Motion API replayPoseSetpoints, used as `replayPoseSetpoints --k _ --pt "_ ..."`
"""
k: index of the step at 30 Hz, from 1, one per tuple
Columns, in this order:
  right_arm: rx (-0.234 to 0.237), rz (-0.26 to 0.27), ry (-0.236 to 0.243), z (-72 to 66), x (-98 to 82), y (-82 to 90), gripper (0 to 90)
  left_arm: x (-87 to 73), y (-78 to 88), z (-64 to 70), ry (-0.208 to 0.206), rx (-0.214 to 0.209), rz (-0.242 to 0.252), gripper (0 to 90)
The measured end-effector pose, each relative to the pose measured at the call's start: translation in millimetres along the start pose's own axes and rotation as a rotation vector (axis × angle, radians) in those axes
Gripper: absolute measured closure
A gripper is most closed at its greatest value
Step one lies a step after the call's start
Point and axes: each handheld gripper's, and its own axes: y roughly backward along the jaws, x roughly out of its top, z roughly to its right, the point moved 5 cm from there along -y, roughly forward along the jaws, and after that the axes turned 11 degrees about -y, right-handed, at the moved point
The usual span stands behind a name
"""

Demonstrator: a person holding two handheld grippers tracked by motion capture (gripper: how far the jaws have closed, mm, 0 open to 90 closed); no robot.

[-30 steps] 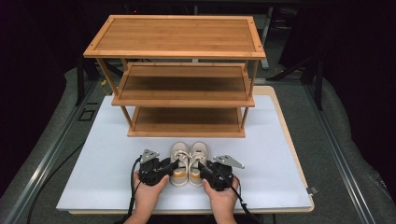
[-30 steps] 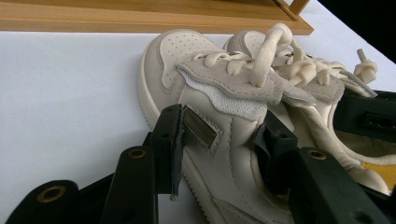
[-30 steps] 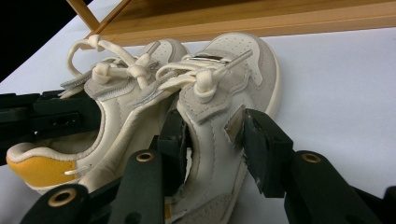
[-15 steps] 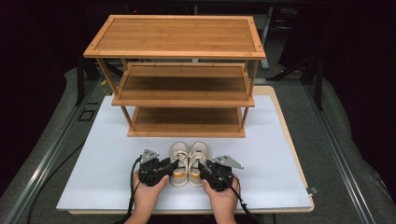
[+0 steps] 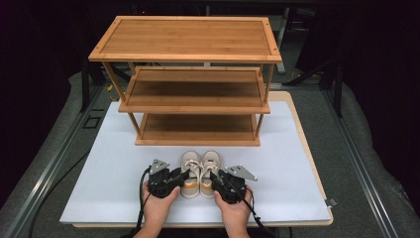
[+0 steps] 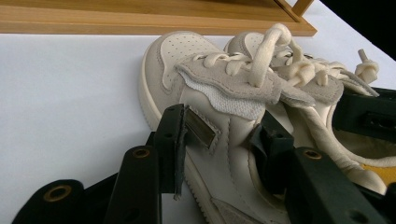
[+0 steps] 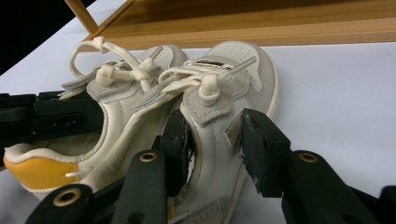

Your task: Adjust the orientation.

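High view
- Table [image 5: 99, 168]: white top, wooden rack [image 5: 190, 79] with three shelves at 12 o'clock.
- Shoes: a cream pair, toes toward 12 o'clock, side by side and touching, just in front of the bottom shelf; left shoe [image 5: 190, 167], right shoe [image 5: 211, 166].
- Left gripper [image 5: 182, 177]: at 9 o'clock of the pair, held by the left hand [image 5: 157, 204], jaws at the outer side of the left shoe.
- Right gripper [image 5: 216, 178]: at 3 o'clock of the pair, held by the right hand [image 5: 233, 210], jaws at the outer side of the right shoe.

Left gripper view
- Left gripper [image 6: 224, 140]: jaws straddle the side wall of the left shoe [image 6: 205, 93], one outside, one inside the opening; both pads touch it, clamped.
- Right shoe [image 6: 317, 79]: at 2 o'clock, laces knotted.

Right gripper view
- Right gripper [image 7: 215, 140]: jaws straddle the side wall of the right shoe [image 7: 224, 84], one pad on each face, clamped.
- Left shoe [image 7: 93, 116]: at 9 o'clock, yellow heel patch.
- Rack [image 7: 280, 23]: bottom shelf at 12 o'clock.
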Motion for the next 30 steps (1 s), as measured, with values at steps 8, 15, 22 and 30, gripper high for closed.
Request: replayPoseSetpoints --k 8,15,22,30 --pt "-0.001 -0.006 0.004 0.6 0.1 -0.1 63.7 -0.2 0.2 -0.2 0.004 -0.004 0.004 60.3" --pt "-0.001 0.005 -0.018 1.4 0.2 -0.5 64.0 0.4 0.2 0.4 0.001 -0.002 0.000 60.5" --pt "0.014 0.006 -0.034 0.2 0.5 -0.8 64.3 3.0 1.4 -0.9 -0.001 0.001 -0.004 60.8" --pt "0.029 0.010 -0.048 -4.1 2.7 0.1 64.3 5.5 5.8 -3.5 0.009 -0.003 0.009 60.8"
